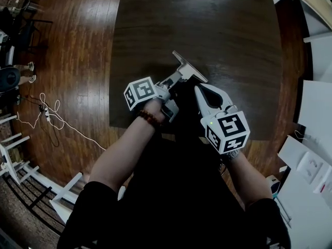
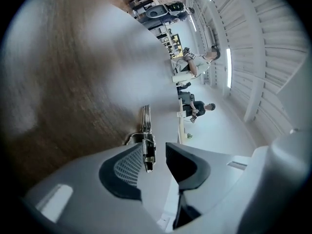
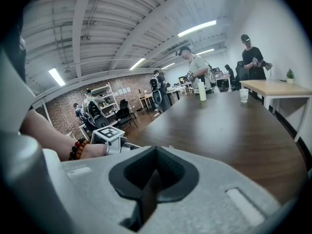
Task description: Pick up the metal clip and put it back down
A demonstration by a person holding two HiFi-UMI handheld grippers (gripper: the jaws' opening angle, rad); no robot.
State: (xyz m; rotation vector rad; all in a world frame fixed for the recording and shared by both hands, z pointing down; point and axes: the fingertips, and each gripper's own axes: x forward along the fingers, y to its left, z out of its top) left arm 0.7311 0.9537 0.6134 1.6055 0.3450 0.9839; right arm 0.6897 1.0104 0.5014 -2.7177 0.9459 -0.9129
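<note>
In the left gripper view the metal clip (image 2: 145,126), a small silver spring clip, stands between the jaws of my left gripper (image 2: 156,151). It lies close against the ribbed left pad (image 2: 124,167), and a clear gap separates it from the right pad (image 2: 183,162), so the jaws stand open. The head view has the left gripper (image 1: 190,68) spread wide over the dark table (image 1: 207,25); the clip does not show there. My right gripper (image 1: 199,90) hovers just to the right of it. Its pads (image 3: 168,177) meet with nothing between them.
A cup (image 3: 243,95) and a white bottle (image 3: 202,90) stand at the table's far end, where people (image 3: 195,65) are gathered. White furniture (image 1: 314,102) borders the table on the right. A white cable (image 1: 46,110) trails over the wooden floor on the left.
</note>
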